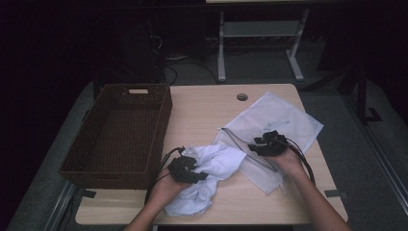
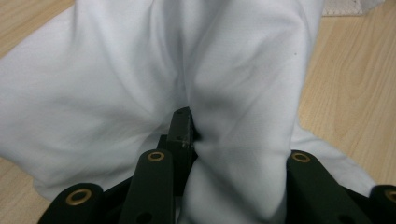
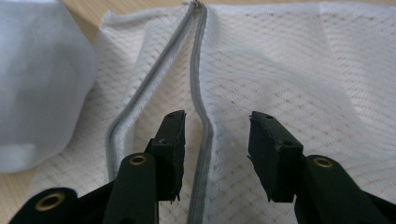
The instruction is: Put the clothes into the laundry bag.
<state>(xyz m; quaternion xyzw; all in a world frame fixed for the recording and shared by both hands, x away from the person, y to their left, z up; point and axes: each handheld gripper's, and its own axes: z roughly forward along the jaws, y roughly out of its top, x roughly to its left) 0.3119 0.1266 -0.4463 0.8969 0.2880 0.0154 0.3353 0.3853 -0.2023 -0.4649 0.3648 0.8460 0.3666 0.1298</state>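
right gripper view puts us right over the white mesh laundry bag [image 3: 289, 70] lying flat on the pale wooden table [image 1: 202, 110], its grey zipper edge [image 3: 201, 126] running up between the 2 black jaws, which stand apart with nothing pinched yet. the right gripper [image 3: 215, 140] looks set to take the upper lip of that opening, and the smart play, i'd say, is to bite 1 layer only, close on the zipper tape rather than the loose mesh, then lift to hold the mouth open. over on the left gripper view, the left gripper [image 2: 187, 135] is clamped on a bunched white cloth garment [image 2: 107, 93], fabric billowing round the jaws. high view shows that garment [image 1: 211, 168] heaped at the near edge, touching the bag [image 1: 284, 120], with a dark woven wicker basket [image 1: 120, 134] at the far left.
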